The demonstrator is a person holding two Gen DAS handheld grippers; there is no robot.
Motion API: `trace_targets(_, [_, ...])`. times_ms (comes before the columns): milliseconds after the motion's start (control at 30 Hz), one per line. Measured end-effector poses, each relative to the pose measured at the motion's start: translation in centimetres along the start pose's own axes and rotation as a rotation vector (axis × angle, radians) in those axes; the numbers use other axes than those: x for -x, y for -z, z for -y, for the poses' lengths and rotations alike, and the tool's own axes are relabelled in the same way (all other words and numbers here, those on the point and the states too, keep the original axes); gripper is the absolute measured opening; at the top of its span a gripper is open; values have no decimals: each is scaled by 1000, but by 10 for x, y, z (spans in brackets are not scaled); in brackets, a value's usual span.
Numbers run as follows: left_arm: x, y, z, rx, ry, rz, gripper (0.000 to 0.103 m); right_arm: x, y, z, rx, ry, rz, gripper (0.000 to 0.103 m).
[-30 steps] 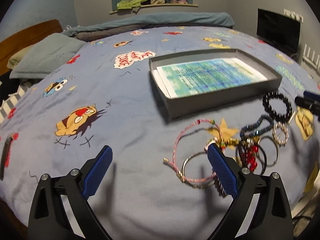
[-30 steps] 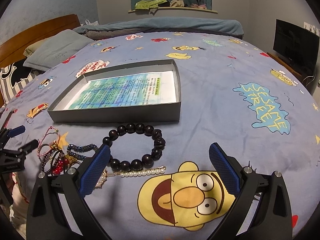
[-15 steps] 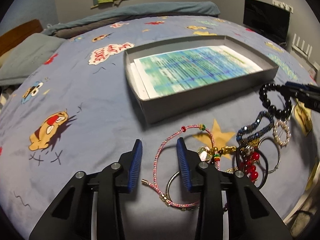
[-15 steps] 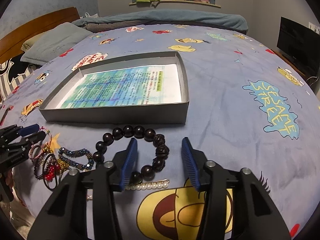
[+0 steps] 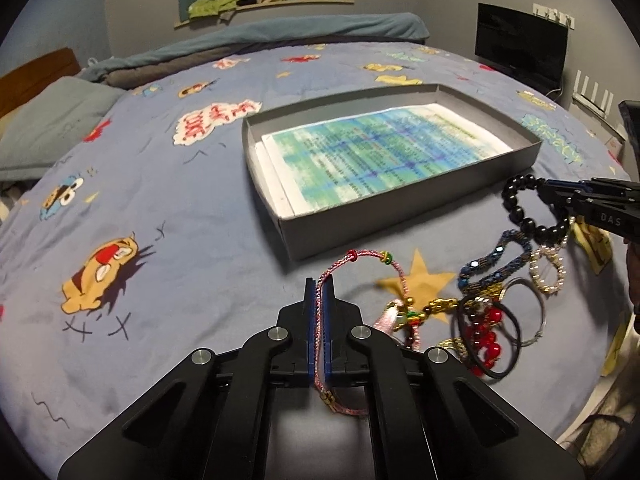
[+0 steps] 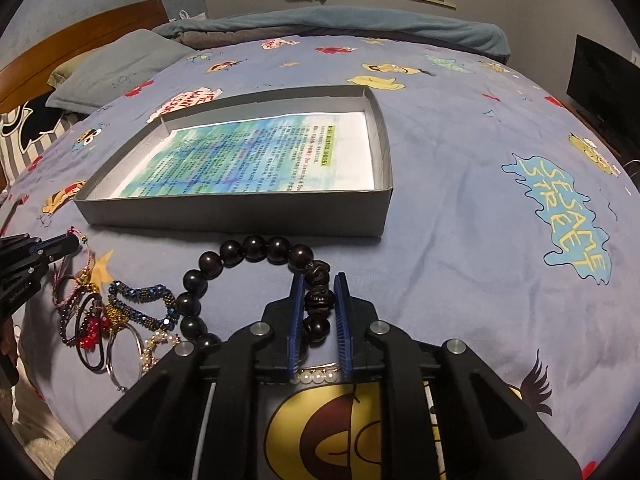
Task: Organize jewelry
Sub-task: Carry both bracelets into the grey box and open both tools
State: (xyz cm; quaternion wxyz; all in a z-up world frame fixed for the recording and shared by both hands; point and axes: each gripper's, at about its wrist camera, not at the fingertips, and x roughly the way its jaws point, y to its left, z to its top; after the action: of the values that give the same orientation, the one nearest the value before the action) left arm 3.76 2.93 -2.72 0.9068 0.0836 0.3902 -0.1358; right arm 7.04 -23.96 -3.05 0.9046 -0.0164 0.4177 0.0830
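A grey shallow box (image 5: 404,208) (image 6: 240,216) lined with printed paper lies on the bedspread. My left gripper (image 5: 319,284) is shut on a pink braided cord bracelet (image 5: 362,256), whose loop reaches toward the box. My right gripper (image 6: 319,280) is shut on a black bead bracelet (image 6: 244,246); it also shows in the left wrist view (image 5: 520,204). A heap of other jewelry lies before the box: a blue beaded chain (image 5: 496,260) (image 6: 140,296), red beads (image 5: 486,340), a pearl bracelet (image 5: 548,272), a metal bangle (image 5: 532,312).
A grey pillow (image 6: 116,68) and wooden headboard (image 6: 80,40) are at the left. A black screen (image 5: 520,40) stands by the right wall. The bed's near edge runs just below the jewelry heap.
Both grippers went from wide open to shut. The left one closed on the pink cord bracelet, the right one on the black bead bracelet. Both moved forward toward the box.
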Motion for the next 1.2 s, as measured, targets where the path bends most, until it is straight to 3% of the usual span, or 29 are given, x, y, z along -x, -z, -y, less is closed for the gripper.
trace_targets(333, [42,-19,1,-14,11,107,3,47,-14,-12,57,-48,144,15])
trace_targets(767, [56,-69,1,-38,-9,172,3,88,-76,-30,162,-47,270,15])
trace_targets(1200, [24,-110,-1,-52,-37,172,4,49,-129,-31,151,-23,266,15])
